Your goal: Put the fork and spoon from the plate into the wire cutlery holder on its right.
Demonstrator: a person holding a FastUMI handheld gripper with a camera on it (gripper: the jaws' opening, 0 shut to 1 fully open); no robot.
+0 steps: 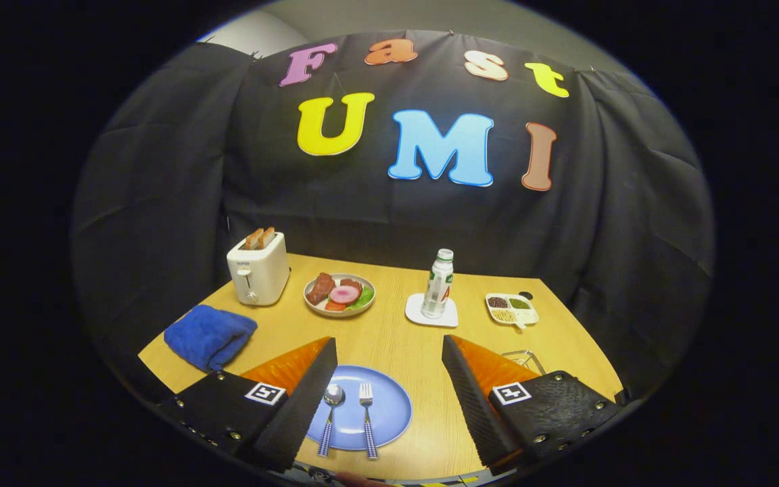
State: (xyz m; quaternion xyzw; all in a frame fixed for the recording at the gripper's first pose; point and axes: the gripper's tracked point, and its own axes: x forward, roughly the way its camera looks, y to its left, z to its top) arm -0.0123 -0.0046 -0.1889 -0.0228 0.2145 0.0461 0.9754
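A round blue plate [389,406] lies on the wooden table near its front edge, below and between my fingers. On it rest a spoon [331,412] at the left and a fork [366,416] at the right, side by side, both with blue-and-white checked handles pointing toward me. The wire cutlery holder [523,360] stands to the plate's right, mostly hidden behind my right finger. My gripper [389,348] hovers above the plate, open wide with nothing between its fingers.
Further back stand a white toaster [257,274] with toast, a plate of food [339,295], a bottle [437,284] on a white coaster and a small divided dish [512,308]. A folded blue cloth [210,335] lies at the left.
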